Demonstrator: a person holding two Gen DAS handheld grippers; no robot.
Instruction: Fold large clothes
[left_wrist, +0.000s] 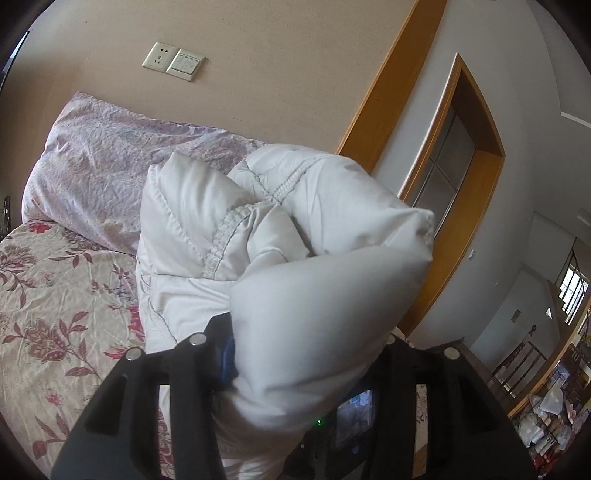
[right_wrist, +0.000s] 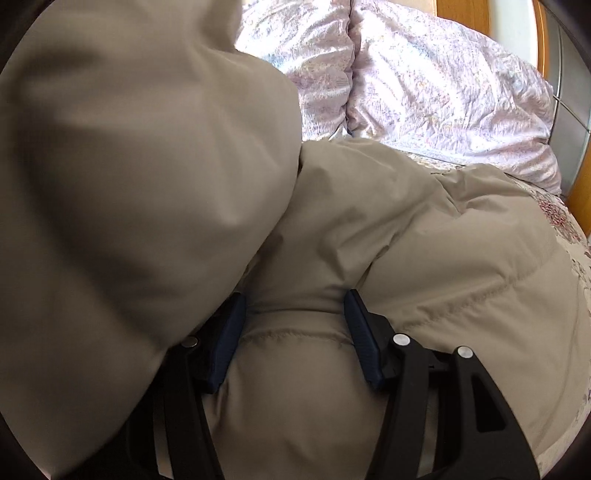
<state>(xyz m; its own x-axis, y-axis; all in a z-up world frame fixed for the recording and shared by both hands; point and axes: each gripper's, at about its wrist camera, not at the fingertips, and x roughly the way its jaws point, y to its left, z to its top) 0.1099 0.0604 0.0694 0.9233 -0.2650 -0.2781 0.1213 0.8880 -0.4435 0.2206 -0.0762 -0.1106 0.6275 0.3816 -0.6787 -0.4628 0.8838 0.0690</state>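
A puffy off-white padded jacket (left_wrist: 280, 229) fills the left wrist view, bunched up and lifted above the bed. My left gripper (left_wrist: 303, 354) is shut on a thick fold of it. One blue pad (left_wrist: 227, 358) shows against the cloth, and the other is buried under it. In the right wrist view the same jacket (right_wrist: 424, 258) looks beige and lies over the bed. My right gripper (right_wrist: 295, 332) is shut on a quilted fold that bulges between its blue pads (right_wrist: 364, 339). A raised part of the jacket (right_wrist: 129, 166) hangs across the left of that view.
The bed has a floral sheet (left_wrist: 55, 314) and pale lilac pillows (left_wrist: 103, 158) (right_wrist: 443, 96) against a tan wall with a socket plate (left_wrist: 173, 61). A wooden-framed window (left_wrist: 465, 184) stands beyond the bed. A chair (left_wrist: 517, 365) and clutter sit far right.
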